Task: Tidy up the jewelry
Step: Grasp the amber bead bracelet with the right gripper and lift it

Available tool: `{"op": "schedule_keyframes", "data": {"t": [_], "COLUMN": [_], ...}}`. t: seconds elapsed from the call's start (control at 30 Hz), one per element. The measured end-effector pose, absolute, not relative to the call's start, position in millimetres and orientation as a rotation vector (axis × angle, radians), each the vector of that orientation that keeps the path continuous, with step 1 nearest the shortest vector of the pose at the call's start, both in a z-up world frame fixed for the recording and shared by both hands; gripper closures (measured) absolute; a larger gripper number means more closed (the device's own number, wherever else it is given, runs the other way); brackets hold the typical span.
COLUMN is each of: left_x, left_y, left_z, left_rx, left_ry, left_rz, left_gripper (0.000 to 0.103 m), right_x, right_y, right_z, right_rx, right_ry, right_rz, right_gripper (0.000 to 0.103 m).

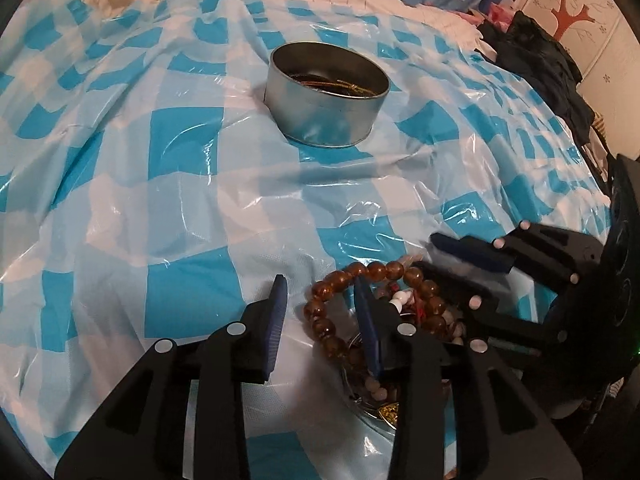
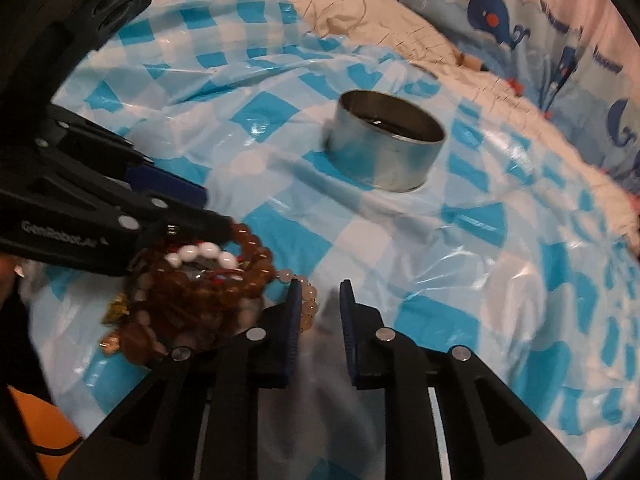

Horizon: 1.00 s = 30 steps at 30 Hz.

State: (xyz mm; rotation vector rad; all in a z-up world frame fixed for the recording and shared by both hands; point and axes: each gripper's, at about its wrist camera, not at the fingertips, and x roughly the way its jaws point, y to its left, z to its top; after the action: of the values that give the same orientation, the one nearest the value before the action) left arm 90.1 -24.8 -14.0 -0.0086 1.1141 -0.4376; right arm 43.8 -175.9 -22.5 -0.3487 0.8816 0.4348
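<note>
A round metal tin (image 1: pixel 328 94) stands on the blue-and-white checked plastic sheet (image 1: pixel 160 184), with some jewelry inside; it also shows in the right wrist view (image 2: pixel 386 146). A pile of bead bracelets, brown beads (image 1: pixel 332 320) with white and pale ones, lies near both grippers, and shows in the right wrist view (image 2: pixel 224 276). My left gripper (image 1: pixel 322 304) is open, its right finger inside the brown bracelet loop. My right gripper (image 2: pixel 320 304) is open just right of the pile, its left finger beside pale beads (image 2: pixel 308 300). The right gripper also shows in the left view (image 1: pixel 456 260).
The sheet covers a bed. A white quilt (image 2: pixel 384 20) and a whale-print cloth (image 2: pixel 520 32) lie beyond it. Dark clothing (image 1: pixel 540 56) sits at the right edge of the bed.
</note>
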Motion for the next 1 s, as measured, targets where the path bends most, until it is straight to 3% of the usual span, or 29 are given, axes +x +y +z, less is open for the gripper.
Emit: {"op": "schedule_keyframes", "data": {"t": [0.03,0.13,0.33,0.6,1.0], "left_x": [89,87,89,96,99], "left_y": [-26,-31,-16,-7,8], "left_z": [-15,-14,-5,-3,5], "left_rx": [0.016,0.118,0.103,0.041,-0.094], "left_ry": [1.113,1.104,1.055,1.053,1.026], "left_rz": [-0.437,-0.382,-0.318,-0.305,-0.336], "left_gripper": [0.071,0.093,0.093,0.093,0.093], "right_x": [43,51,56,51,48], "right_y": [-176,-194,-216,-171,-204], "right_z": [-22,-21,-4,-27,-2], "right_rx": [-0.359,-0.34,-0.035,-0.257,-0.079], "right_ry": [0.872,0.867,0.879,0.921,0.815], "right_rz": [0.414,0.306,0.519,0.511,0.478], "right_gripper": [0.083,0.092,0.092,0.094,0.095]}}
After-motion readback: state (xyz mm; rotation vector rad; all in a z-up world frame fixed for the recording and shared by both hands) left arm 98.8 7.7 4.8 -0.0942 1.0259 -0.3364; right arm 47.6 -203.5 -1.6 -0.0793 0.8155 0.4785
